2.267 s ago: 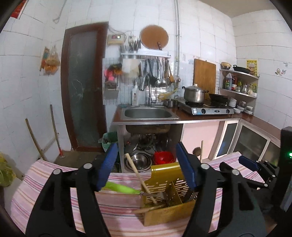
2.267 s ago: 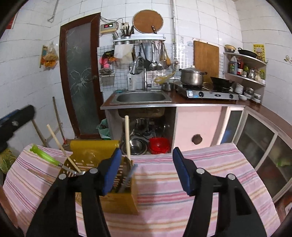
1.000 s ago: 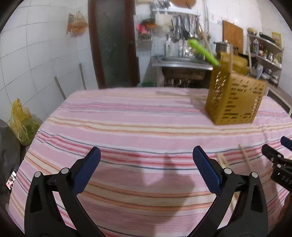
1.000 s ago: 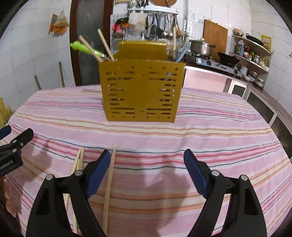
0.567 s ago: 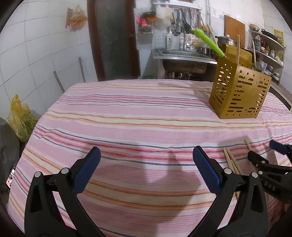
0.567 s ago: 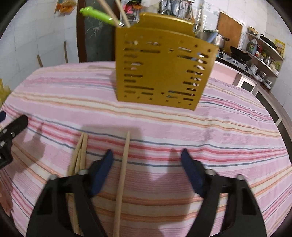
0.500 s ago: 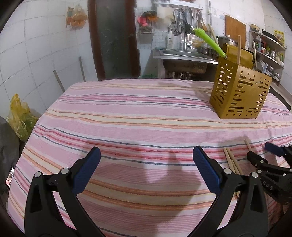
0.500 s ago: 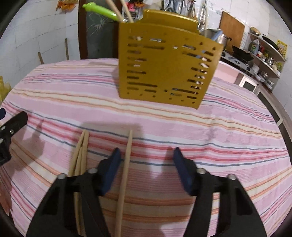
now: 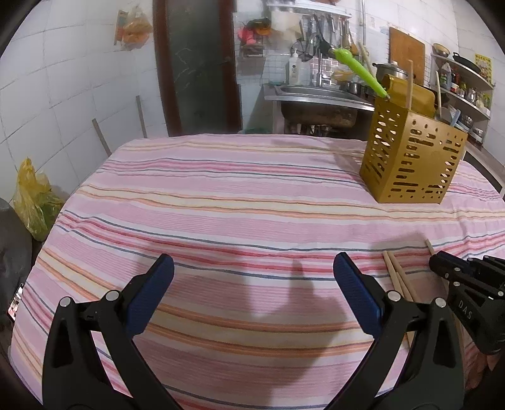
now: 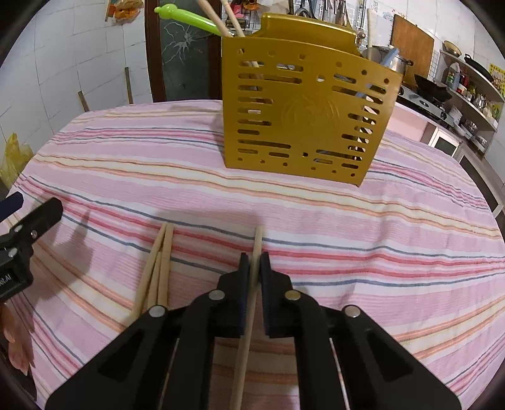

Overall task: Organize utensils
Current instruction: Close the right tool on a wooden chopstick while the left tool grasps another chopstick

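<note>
A gold slotted utensil holder [image 10: 303,113] stands on the striped tablecloth [image 10: 363,239], with a green-handled utensil [image 10: 186,15] and chopsticks sticking out of it; it also shows in the left wrist view [image 9: 410,157]. My right gripper [image 10: 255,268] is shut on a single wooden chopstick [image 10: 257,243] that lies on the cloth in front of the holder. A few more chopsticks [image 10: 157,271] lie just left of it, also seen in the left wrist view [image 9: 394,274]. My left gripper [image 9: 252,284] is open and empty above the cloth, left of the chopsticks.
The table's far edge faces a sink [image 9: 318,97], a door [image 9: 195,63] and shelves with pots [image 10: 457,82]. A yellow bag [image 9: 31,202] sits on the floor at the left. The right gripper's body [image 9: 470,293] shows at the right edge of the left wrist view.
My right gripper has lowered toward the cloth and closed its jaws on the single chopstick. The left gripper has stayed open and almost still.
</note>
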Motion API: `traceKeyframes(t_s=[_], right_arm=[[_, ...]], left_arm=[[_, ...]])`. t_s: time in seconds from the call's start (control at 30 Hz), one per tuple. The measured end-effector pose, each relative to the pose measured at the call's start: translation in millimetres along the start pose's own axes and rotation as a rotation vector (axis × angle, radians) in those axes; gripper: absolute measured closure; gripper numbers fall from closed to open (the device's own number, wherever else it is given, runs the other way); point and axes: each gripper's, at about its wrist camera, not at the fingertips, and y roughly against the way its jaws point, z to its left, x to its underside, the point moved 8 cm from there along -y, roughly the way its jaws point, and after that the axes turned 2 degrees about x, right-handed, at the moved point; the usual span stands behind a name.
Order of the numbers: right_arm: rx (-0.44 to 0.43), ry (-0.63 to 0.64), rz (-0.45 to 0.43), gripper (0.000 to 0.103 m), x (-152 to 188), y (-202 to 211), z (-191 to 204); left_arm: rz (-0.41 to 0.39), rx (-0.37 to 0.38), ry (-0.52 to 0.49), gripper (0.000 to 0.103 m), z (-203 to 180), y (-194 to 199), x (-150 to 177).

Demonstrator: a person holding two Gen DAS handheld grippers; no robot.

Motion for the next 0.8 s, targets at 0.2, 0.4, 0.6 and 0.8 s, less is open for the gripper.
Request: traceKeyframes(t_s=[0.2, 0.4, 0.6, 0.8], right_arm=[[0.008, -0.014, 0.001, 0.096, 3, 5, -12], [0.036, -0.051, 0.009, 0.096, 6, 7, -44], [0.045, -0.106, 0.005, 0.096, 14, 9, -77], [0.008, -0.151, -0.006, 0.096, 17, 6, -83]], left_arm=[[0.001, 0.024, -0.025, 0.005, -13, 5, 2], [0.052, 0.106, -0.001, 0.005, -30, 5, 13], [0.094, 0.172, -0.027, 0.005, -65, 8, 25], [0.157, 0.141, -0.076, 0.005, -80, 1, 41]])
